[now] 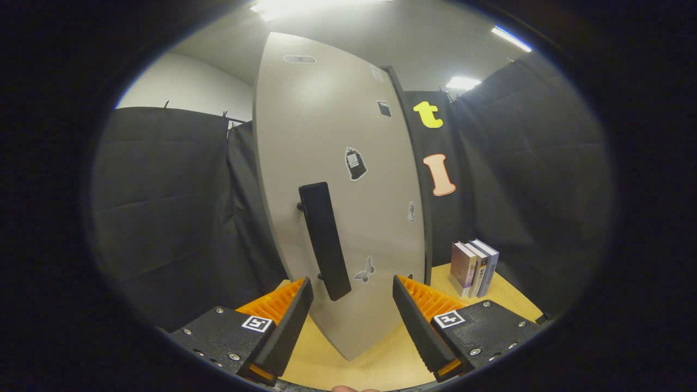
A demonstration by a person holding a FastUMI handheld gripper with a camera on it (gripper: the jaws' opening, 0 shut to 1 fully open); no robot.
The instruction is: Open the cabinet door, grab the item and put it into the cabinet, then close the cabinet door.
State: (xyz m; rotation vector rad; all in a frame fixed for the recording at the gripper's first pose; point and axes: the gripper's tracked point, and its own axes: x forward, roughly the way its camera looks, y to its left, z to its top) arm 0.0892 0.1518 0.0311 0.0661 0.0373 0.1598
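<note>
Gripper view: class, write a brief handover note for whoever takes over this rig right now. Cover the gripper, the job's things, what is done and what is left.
Gripper: open, holding nothing, fingers spread either side of the lower end of the handle, not touching it.
Door: grey, just ahead of the fingers; I cannot tell whether it is shut or ajar.
Books: upright on the table, right of the door, beyond the right finger; probably the item.
Done: approach to the handle.
Left: likely grip handle, open door, put item inside, close door.
</note>
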